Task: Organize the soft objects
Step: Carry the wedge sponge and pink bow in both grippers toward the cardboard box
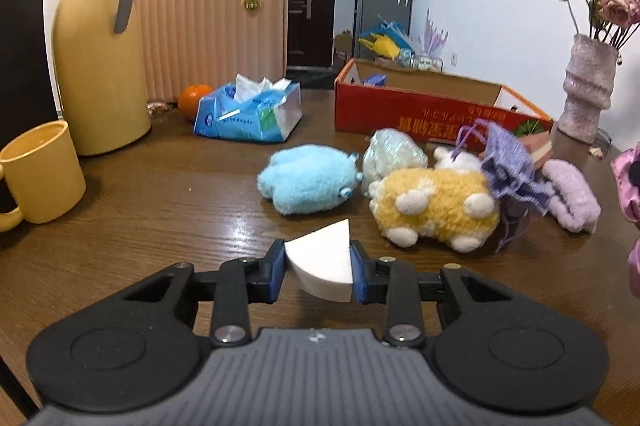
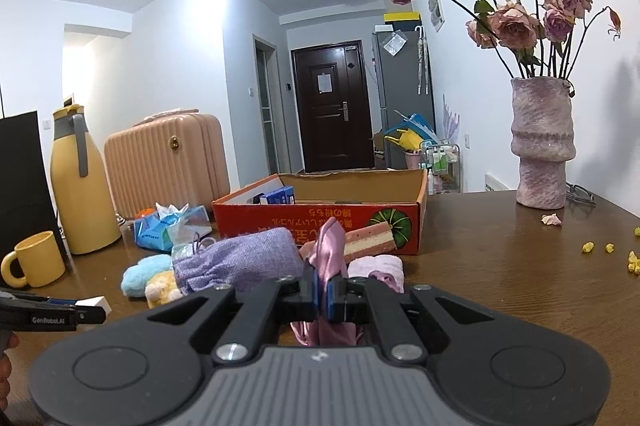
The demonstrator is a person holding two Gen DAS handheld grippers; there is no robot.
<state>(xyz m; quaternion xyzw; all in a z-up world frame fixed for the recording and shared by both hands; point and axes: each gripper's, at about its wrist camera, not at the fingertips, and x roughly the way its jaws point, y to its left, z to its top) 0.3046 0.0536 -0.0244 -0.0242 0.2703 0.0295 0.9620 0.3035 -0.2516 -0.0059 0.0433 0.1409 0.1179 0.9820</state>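
Note:
My left gripper (image 1: 319, 268) is shut on a white wedge-shaped sponge (image 1: 320, 262), held above the wooden table (image 1: 160, 210). My right gripper (image 2: 322, 290) is shut on a pink satin cloth (image 2: 330, 250) that sticks up between the fingers and hangs below. A blue plush (image 1: 306, 184), a yellow-and-white plush (image 1: 436, 210), a purple knit pouch (image 1: 508, 162), a lilac fluffy item (image 1: 570, 194) and a pink-and-white layered sponge (image 2: 370, 240) lie on the table before the red cardboard box (image 1: 420, 106). The box also shows in the right wrist view (image 2: 320, 222).
A yellow jug (image 1: 98, 58), a yellow mug (image 1: 42, 172), an orange (image 1: 194, 100) and a blue tissue pack (image 1: 248, 112) stand at the left. A pink vase of dried roses (image 2: 542, 146) stands at the back right. Yellow crumbs (image 2: 610, 252) lie at the right.

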